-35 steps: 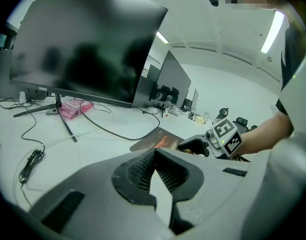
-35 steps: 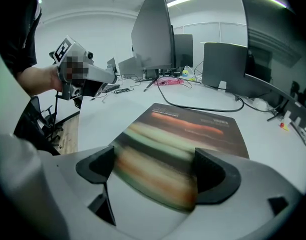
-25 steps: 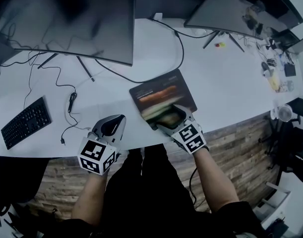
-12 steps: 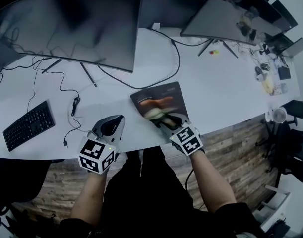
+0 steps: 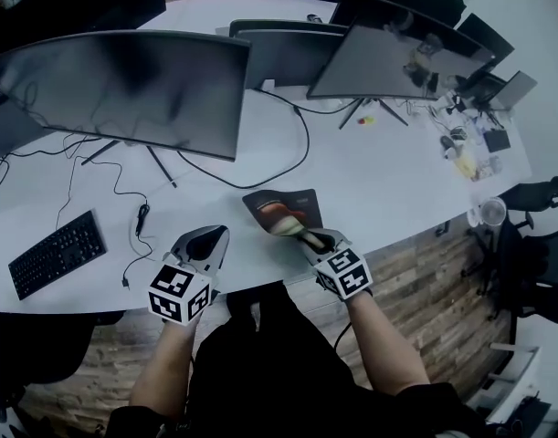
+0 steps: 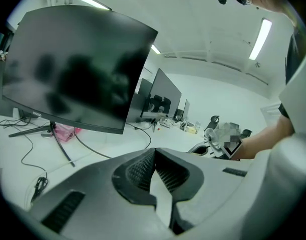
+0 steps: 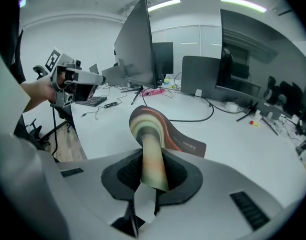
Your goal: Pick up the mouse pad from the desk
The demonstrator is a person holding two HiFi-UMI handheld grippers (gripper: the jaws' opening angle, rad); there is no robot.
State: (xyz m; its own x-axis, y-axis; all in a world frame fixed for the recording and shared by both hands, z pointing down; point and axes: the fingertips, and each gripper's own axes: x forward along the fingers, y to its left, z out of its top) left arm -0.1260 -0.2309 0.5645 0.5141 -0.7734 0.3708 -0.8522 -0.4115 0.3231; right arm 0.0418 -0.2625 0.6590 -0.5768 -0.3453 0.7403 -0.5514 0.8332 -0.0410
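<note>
Cables (image 5: 306, 144) and monitors (image 5: 123, 85) stand behind the mouse pad (image 5: 283, 210).

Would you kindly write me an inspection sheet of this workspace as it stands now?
Surface: white desk, mostly bare near the person.
Job's things: mouse pad, near edge lifted and curled, far edge apparently on the desk.
Clutter: keyboard at left, monitors behind, small items at far right.
Grippers: right gripper jaws have just been closing, clamped on the mouse pad's edge; left gripper shut, empty.
Cables: black cables trail under the monitors.
Surroundings: wood floor, office chairs at right.
</note>
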